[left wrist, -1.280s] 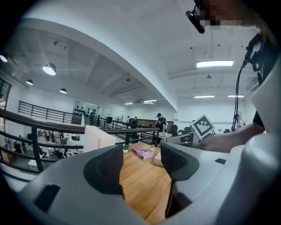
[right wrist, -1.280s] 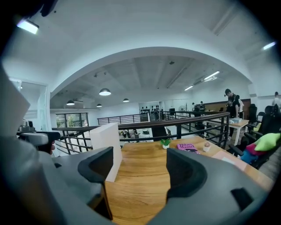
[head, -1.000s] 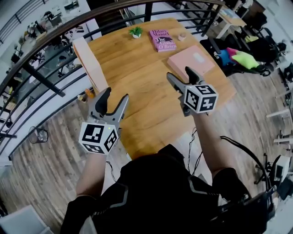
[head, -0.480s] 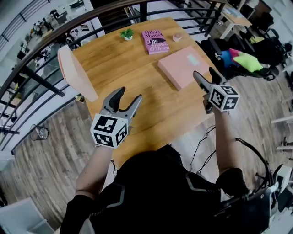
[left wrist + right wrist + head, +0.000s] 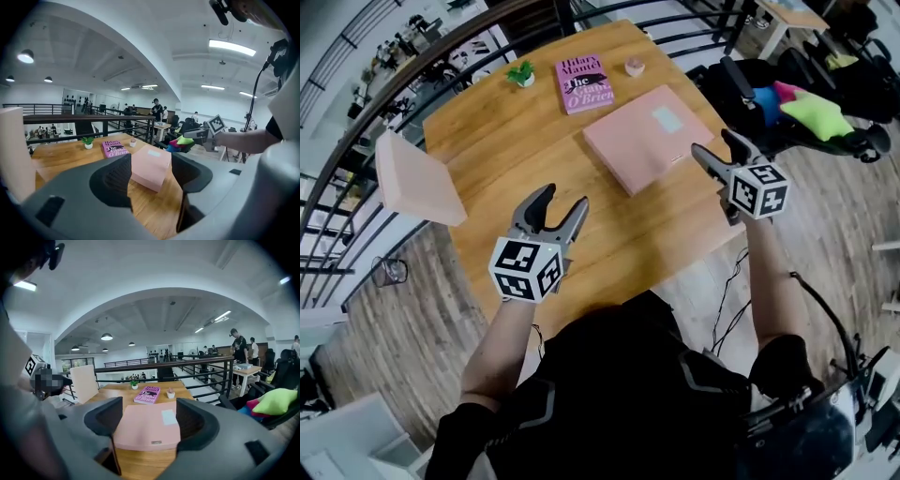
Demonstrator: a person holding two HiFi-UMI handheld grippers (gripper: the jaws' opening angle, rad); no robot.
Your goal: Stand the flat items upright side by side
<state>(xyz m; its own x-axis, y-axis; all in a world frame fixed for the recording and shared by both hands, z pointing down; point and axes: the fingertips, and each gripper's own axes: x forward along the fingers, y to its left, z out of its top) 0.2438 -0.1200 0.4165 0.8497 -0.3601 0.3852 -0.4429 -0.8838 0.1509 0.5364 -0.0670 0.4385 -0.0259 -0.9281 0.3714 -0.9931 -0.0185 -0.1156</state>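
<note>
Pink box (image 5: 647,136) lies flat on the wooden table (image 5: 516,141), toward its right side. Magenta book (image 5: 583,84) lies flat too, near the far edge, apart from the box. Neither is upright, so by my reading the job is at its very start: the approach, before any first pick. Left gripper (image 5: 561,199) hovers over the near part of the table, jaws spread wide with nothing between them; its own view shows only bare wood and the box's corner farther on. Right gripper (image 5: 715,145) hangs at the table's right edge, near the box. Its jaws are likewise apart and empty, with the box lined up in the gap beyond but not touched. Next move, I judge: get a jaw under one edge of the box. It sits flush on the wood, so it may want sliding out over the table edge, or tipping with the other gripper. Once up, it will need a steadying gripper or something to lean on. Small potted plant (image 5: 521,73) and little pink pot (image 5: 635,67) flank the book. A pale peach panel (image 5: 417,178) stands at the table's left edge; board, folder or chair back, cannot tell, nor whether it touches the table. Whether the box is truly a box or a binder is also unclear.
</note>
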